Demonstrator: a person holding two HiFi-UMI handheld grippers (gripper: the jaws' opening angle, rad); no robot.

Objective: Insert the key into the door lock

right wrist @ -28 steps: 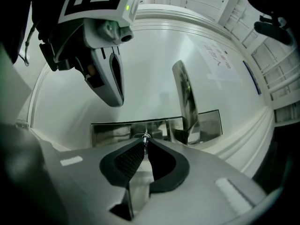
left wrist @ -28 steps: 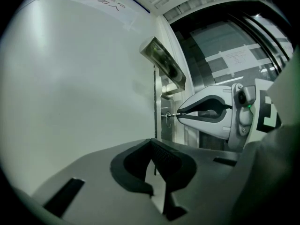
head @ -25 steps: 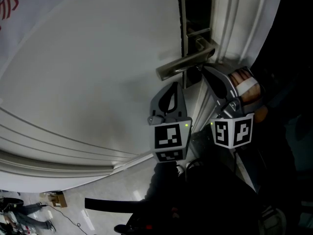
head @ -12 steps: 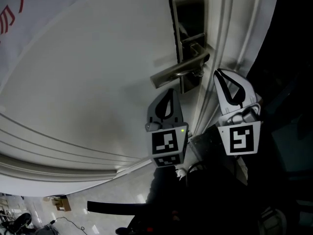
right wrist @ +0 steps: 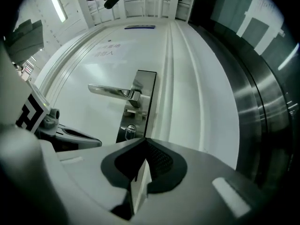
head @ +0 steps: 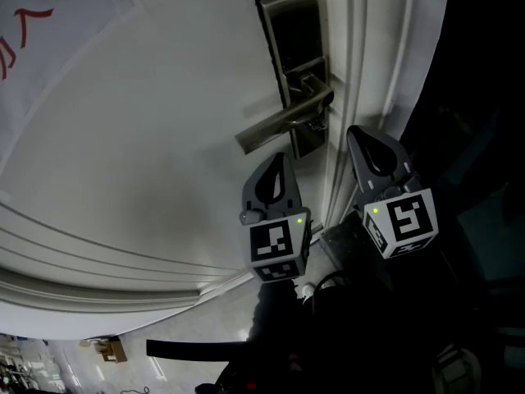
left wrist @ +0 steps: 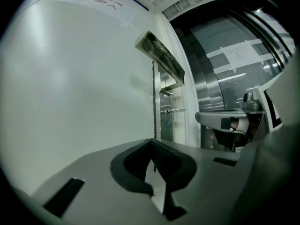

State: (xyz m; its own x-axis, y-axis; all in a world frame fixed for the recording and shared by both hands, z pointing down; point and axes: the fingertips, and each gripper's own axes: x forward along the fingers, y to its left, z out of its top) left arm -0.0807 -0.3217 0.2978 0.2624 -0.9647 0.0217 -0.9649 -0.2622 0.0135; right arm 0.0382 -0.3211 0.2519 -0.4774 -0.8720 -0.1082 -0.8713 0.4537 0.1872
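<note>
A dark lock plate (head: 292, 52) with a silver lever handle (head: 279, 123) sits on the white door (head: 148, 138). A small silver key (left wrist: 169, 110) sticks out of the keyhole under the lever and shows in the right gripper view as key (right wrist: 131, 129) on the lock plate (right wrist: 140, 102). My left gripper (head: 278, 161) points at the door just below the lever, jaws shut and empty (left wrist: 152, 143). My right gripper (head: 356, 133) is at the door's edge, to the right of the plate and apart from it, shut on nothing (right wrist: 144, 146).
The door frame's mouldings (head: 361, 56) run beside the lock plate. A brushed metal panel (right wrist: 262, 107) stands to the right of the frame. Red writing (head: 20, 35) marks the door at the far left. Floor with scattered items (head: 107, 351) lies below.
My right gripper has drawn back from under the lever, away from the keyhole, and the key stays in the lock. The left gripper has hardly moved.
</note>
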